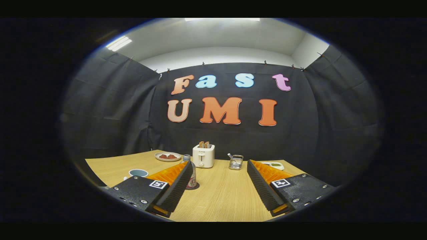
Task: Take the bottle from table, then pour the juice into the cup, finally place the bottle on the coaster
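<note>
So the gripper (220,166) is spread wide right now, nothing between its two black ribbed fingers (178,186) with the orange backing, just bare light wooden tabletop (220,196). It's not holding or touching anything as far as I can see.

The bottle (191,178), a small one with a silvery cap and a reddish label, stands upright just behind the tip of the left finger, which covers a good part of it, so I can't tell exactly how close they are. It sits on a dark round coaster (196,186), only an edge of which peeks out at its base. The pale blue-grey cup (138,173) is further to the left, beyond the left finger's outer side, near the table edge.

Farther back, beyond the fingers, there's a white two-slot toaster (203,156) with toast sticking out of the top, roughly straight ahead. Left of it is a round pale plate (167,156) with a couple of reddish-brown bits on it. Right of the toaster sits a small wire metal basket (236,161) with something in it, too small to make out. Just past the right finger's tip is a flat white tray-like thing (274,164) with something green on it.

Nothing stands in the open lane between the fingers up to the toaster.
</note>
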A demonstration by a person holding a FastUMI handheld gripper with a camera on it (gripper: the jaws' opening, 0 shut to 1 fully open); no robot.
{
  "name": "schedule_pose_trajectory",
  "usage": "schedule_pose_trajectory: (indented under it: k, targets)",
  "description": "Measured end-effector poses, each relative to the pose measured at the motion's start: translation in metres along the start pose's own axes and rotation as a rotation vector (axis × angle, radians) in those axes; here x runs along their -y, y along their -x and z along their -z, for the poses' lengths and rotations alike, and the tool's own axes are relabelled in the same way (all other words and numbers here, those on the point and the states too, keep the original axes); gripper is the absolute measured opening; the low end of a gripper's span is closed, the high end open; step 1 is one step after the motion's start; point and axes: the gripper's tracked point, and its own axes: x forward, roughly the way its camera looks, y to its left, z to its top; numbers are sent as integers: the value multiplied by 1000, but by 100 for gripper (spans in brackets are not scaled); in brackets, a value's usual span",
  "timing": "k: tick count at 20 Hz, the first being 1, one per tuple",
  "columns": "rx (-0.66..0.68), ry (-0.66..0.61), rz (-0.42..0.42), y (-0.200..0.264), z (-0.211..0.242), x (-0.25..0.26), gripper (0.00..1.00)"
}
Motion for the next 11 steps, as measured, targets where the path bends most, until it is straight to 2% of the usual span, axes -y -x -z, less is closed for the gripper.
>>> schedule_pose_trajectory:
  k: [11]
  targets:
    - [43,-30,19,1,-9,4,97]
